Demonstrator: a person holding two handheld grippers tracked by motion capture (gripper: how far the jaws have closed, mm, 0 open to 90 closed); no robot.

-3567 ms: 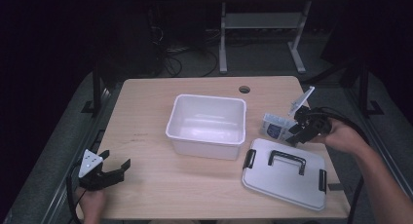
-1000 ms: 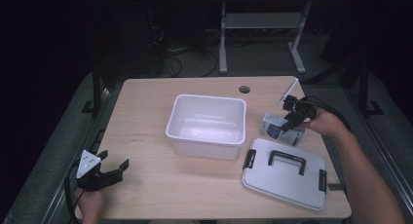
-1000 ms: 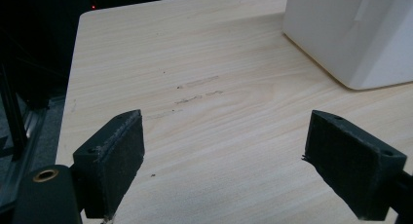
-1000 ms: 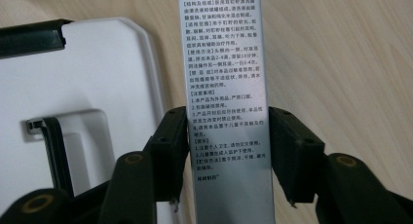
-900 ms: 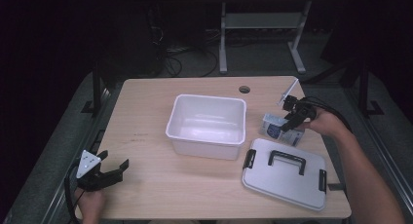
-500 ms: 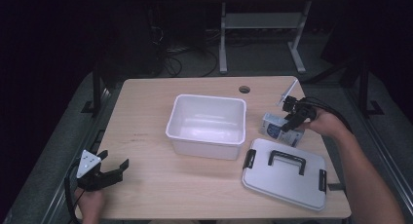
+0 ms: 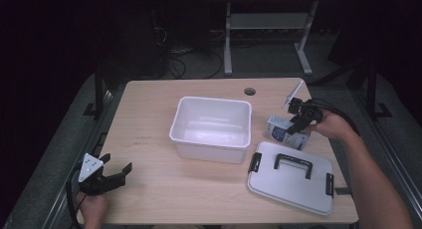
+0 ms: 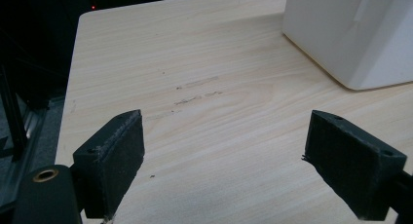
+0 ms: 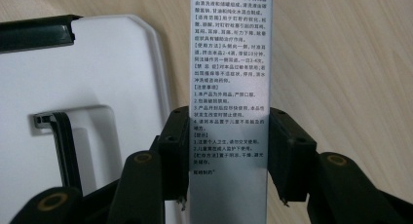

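A small white and blue box (image 7: 277, 129) with printed text lies on the table right of the white bin (image 7: 211, 100). My right gripper (image 7: 300, 123) reaches down over its right end. In the right gripper view the box (image 9: 229, 63) stands between the two black jaws, which have just been closing, and both pads (image 9: 178, 141) lie against its sides. My right gripper (image 9: 229, 124) is shut on it. My left gripper (image 7: 117, 170) rests open at the table's near left corner. Between its jaws (image 8: 224, 151) is only bare wood.
A grey lid (image 7: 293, 189) with a black handle and side clips lies flat in front of the box; it is also beside the box as the lid (image 9: 97, 78) in the right gripper view. The empty bin's wall (image 8: 350, 34) rises ahead of the left gripper. A cable hole (image 7: 250, 91) sits at the table's far edge.
Since the oldest frame my right gripper has shifted left and settled over the box. Over the last second neither hand has visibly moved.
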